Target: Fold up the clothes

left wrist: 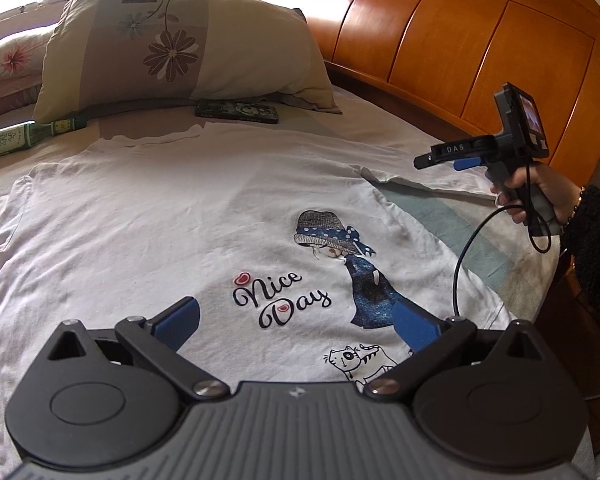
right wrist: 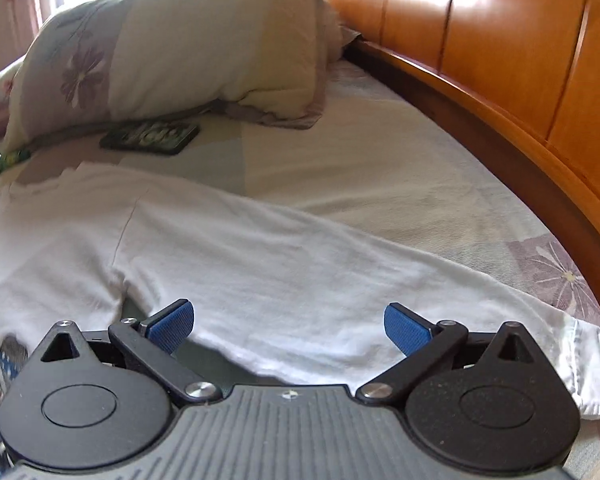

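A white long-sleeved shirt (left wrist: 148, 220) printed with a girl and "Nice Day" lies spread flat, front up, on the bed. My left gripper (left wrist: 296, 320) hovers open over the print, nothing between its blue pads. In the left wrist view a hand holds the right gripper (left wrist: 440, 158) out over the shirt's right side, near the headboard. In the right wrist view the right gripper (right wrist: 288, 322) stands open above the shirt's long sleeve (right wrist: 320, 280), which stretches flat toward the right with its cuff (right wrist: 588, 364) at the bed's edge.
A flowered pillow (left wrist: 172, 48) leans at the far end of the bed, with a dark phone (left wrist: 236, 112) and a green bottle (left wrist: 16, 138) in front of it. The orange wooden headboard (left wrist: 460, 40) runs along the right. A cable (left wrist: 460, 256) hangs from the right gripper.
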The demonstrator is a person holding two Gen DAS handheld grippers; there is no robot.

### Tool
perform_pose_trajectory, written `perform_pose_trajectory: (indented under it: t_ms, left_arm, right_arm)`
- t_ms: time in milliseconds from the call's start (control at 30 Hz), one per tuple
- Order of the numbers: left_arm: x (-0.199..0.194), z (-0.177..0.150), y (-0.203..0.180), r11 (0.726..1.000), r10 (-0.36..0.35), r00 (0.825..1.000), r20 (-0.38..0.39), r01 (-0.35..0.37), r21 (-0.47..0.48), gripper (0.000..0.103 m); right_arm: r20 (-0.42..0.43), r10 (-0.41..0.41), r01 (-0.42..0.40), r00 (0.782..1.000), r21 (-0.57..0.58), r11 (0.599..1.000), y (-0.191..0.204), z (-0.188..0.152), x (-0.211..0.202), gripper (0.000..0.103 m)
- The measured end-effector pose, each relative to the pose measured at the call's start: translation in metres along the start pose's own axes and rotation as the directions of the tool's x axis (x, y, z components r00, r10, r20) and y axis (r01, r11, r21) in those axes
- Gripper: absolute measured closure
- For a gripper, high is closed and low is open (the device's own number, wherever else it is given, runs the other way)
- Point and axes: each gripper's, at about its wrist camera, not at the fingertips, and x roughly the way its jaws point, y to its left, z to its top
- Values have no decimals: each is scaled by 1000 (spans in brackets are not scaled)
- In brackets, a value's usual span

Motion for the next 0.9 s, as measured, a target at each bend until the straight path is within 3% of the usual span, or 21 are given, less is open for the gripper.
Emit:
perform_pose_trajectory:
  t_ms: [100, 200, 267, 433, 533, 667, 800, 900]
  left_arm:
    - [0, 0, -10, 1000, -5, 1000, -2, 5, 26, 1]
    - [-2, 1, -14, 998, 17, 1000, -10, -16, 52, 1]
    - [-4, 1, -14, 997, 38, 999, -16, -37, 66, 1]
    - [-7, 0, -6, 995, 87, 996, -30, -85, 59, 1]
    - [-5, -5, 2, 995, 97, 994, -48, -96, 24, 1]
    - [-1, -24, 12, 987, 156, 984, -81, -159, -33, 1]
    - [-3, -52, 20, 975, 195, 970, -143, -208, -82, 1]
    - [-14, -73, 16, 973, 214, 964, -159, -225, -53, 1]
  right_arm:
    - [-20, 15, -14, 1000, 53, 998, -1, 6, 21, 0]
    - [-47, -15, 14, 999, -19, 1000, 16, -6, 38, 0]
    - [-21, -53, 50, 998, -109, 993, 26, -18, 33, 0]
    - [-16, -72, 70, 997, -119, 990, 17, -32, -15, 0]
    - [50, 42, -35, 998, -133, 991, 25, -41, -66, 0]
    - [62, 267, -252, 962, -184, 950, 71, -57, -116, 0]
    - [15, 322, -309, 947, -233, 922, 128, -88, -123, 0]
    - [-27, 320, -316, 947, -249, 915, 166, -116, -119, 0]
